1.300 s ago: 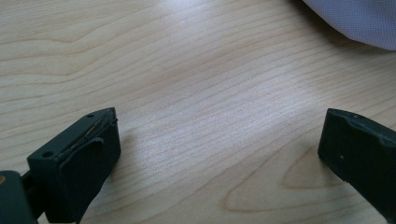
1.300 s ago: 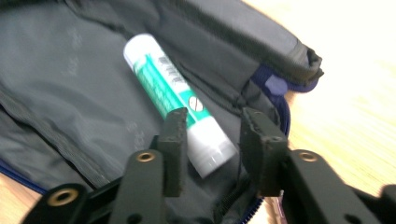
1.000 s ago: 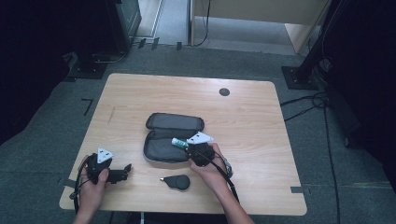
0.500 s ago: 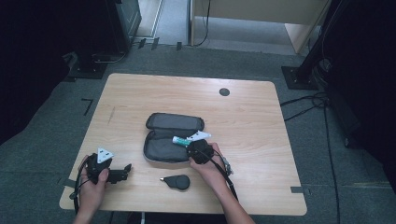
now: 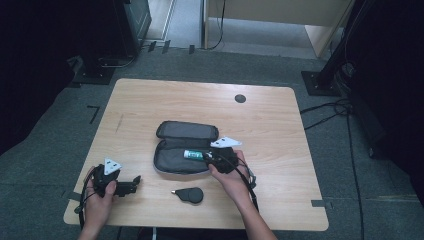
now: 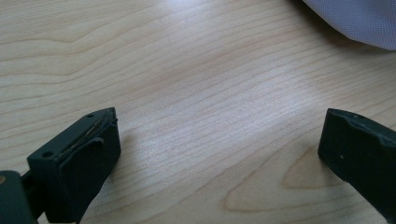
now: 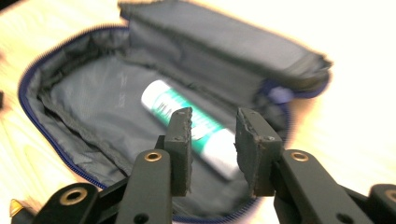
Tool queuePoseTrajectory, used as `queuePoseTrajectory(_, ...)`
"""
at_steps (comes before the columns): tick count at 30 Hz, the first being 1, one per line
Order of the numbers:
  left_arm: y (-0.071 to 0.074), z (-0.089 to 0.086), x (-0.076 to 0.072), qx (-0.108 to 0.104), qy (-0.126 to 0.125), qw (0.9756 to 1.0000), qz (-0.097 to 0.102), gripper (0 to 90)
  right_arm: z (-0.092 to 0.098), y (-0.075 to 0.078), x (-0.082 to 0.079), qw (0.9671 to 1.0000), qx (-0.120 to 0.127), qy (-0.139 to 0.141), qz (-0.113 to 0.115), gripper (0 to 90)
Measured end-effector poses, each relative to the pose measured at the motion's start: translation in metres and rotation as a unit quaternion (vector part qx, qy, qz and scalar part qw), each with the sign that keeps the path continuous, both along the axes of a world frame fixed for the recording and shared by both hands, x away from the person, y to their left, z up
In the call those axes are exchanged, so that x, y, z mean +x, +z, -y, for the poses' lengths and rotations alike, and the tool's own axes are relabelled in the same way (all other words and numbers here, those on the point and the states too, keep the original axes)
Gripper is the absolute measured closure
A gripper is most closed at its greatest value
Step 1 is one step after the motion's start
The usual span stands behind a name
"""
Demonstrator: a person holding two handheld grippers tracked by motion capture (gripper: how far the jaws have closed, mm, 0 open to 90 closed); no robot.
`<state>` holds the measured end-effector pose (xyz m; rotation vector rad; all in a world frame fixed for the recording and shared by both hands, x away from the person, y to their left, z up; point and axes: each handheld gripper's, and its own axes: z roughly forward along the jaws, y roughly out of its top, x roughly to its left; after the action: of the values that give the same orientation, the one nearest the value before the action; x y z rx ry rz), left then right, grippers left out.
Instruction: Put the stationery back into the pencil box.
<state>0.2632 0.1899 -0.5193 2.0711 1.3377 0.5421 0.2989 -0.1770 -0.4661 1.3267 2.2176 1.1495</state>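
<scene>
An open grey zip pouch (image 5: 175, 162) lies at the table's middle, its lid (image 5: 187, 131) folded back. A white and green tube (image 5: 194, 154) lies inside it, clear in the right gripper view (image 7: 163, 105). My right gripper (image 5: 216, 159) is at the pouch's right end, pointing left. In its own view the right gripper (image 7: 214, 140) is open, its jaws a small gap apart on either side of the tube's near end without touching it. My left gripper (image 5: 131, 186) rests at the front left, open wide over bare wood (image 6: 219, 154).
A small flat black object (image 5: 189, 194) lies on the wooden table (image 5: 270, 130) in front of the pouch. A dark round disc (image 5: 240, 98) sits near the far edge. The pouch's corner (image 6: 355, 18) shows at the top right of the left gripper view.
The right gripper has drawn back slightly to the right while the tube stays in the pouch. The left gripper has not moved.
</scene>
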Motion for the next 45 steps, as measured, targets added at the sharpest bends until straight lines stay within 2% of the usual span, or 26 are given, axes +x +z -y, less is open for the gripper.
queuePoseTrajectory(5,0.000,0.000,0.000,0.000,0.000,1.0000,0.000,0.0,0.030,0.015,-0.010,0.9990,0.015,-0.026,0.032,63.8)
queuePoseTrajectory(6,0.000,0.000,0.000,0.000,0.000,1.0000,0.000,0.0,0.040,0.017,-0.013,0.9984,0.016,-0.040,0.037,63.7)
queuePoseTrajectory(8,0.000,0.000,0.000,0.000,0.000,1.0000,0.000,0.0,0.050,0.017,-0.015,0.9979,0.018,-0.050,0.037,63.6)
queuePoseTrajectory(12,0.000,0.000,0.000,0.000,0.000,1.0000,0.000,0.0,0.070,0.010,-0.023,0.9983,0.011,-0.052,0.022,62.8)
queuePoseTrajectory(16,0.000,0.000,0.000,0.000,0.000,1.0000,0.000,0.0,0.085,-0.004,-0.036,0.9986,-0.003,-0.052,0.008,63.2)
queuePoseTrajectory(20,0.000,0.000,0.000,0.000,0.000,1.0000,0.000,0.0,0.098,-0.018,-0.047,0.9987,0.002,-0.051,-0.006,64.8)
queuePoseTrajectory(24,0.000,0.000,0.000,0.000,0.000,1.0000,0.000,0.0,0.105,-0.030,-0.055,0.9988,-0.001,-0.045,-0.016,66.0)
queuePoseTrajectory(28,0.000,0.000,0.000,0.000,0.000,1.0000,0.000,0.0,0.107,-0.036,-0.058,0.9988,-0.003,-0.042,-0.023,66.4)
queuePoseTrajectory(31,0.000,0.000,0.000,0.000,0.000,1.0000,0.000,0.0,0.104,-0.041,-0.061,0.9988,-0.025,-0.036,-0.020,66.4)
queuePoseTrajectory(36,0.000,0.000,0.000,0.000,0.000,1.0000,0.000,0.0,0.104,-0.049,-0.065,0.9990,-0.033,-0.023,-0.021,69.6)
queuePoseTrajectory(41,0.000,0.000,0.000,0.000,0.003,1.0000,0.000,0.0,0.103,-0.051,-0.068,0.9988,-0.043,-0.025,-0.007,74.6)
queuePoseTrajectory(43,0.000,0.000,0.000,0.000,0.003,1.0000,0.000,0.0,0.101,-0.054,-0.072,0.9983,-0.050,-0.028,0.010,75.3)
queuePoseTrajectory(45,0.000,0.000,0.000,0.000,0.003,1.0000,0.000,0.0,0.101,-0.055,-0.074,0.9984,-0.048,-0.027,0.014,75.5)
